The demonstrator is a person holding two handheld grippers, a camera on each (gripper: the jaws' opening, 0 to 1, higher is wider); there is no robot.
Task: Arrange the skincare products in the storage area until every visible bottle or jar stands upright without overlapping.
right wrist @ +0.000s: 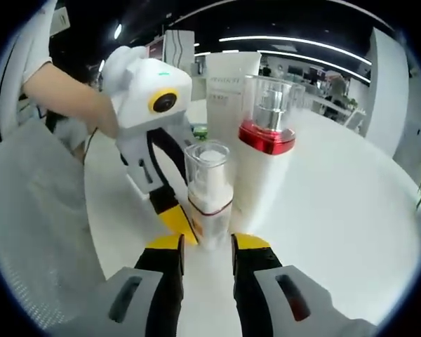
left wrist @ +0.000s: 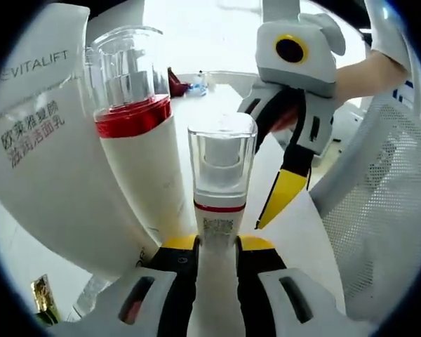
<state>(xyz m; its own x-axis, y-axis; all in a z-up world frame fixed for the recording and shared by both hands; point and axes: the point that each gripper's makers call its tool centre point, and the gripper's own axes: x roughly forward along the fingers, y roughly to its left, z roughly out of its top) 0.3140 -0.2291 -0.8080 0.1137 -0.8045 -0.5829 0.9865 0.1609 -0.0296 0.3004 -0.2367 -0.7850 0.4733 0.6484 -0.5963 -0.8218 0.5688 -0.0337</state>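
A small white bottle point(left wrist: 218, 184) point(right wrist: 209, 193) with a clear cap and a thin red band stands upright on the white table. My left gripper point(left wrist: 217, 243) is shut on its lower body, and from the right gripper view its yellow fingertip point(right wrist: 175, 221) lies against the bottle's left side. My right gripper point(right wrist: 207, 243) is open, its jaws flanking the bottle's base; its yellow fingertip point(left wrist: 284, 196) hangs just right of the bottle. Close behind stand a taller white bottle point(left wrist: 137, 161) point(right wrist: 266, 140) with a red collar and a big white tube point(left wrist: 35, 140) point(right wrist: 228, 88).
The white table point(right wrist: 337, 210) stretches away with open room on one side. A grey mesh chair point(left wrist: 386, 210) point(right wrist: 35, 210) stands close beside the grippers. A person's hand point(left wrist: 365, 70) and forearm point(right wrist: 70, 98) hold the grippers. Small items point(left wrist: 186, 86) lie at the table's far end.
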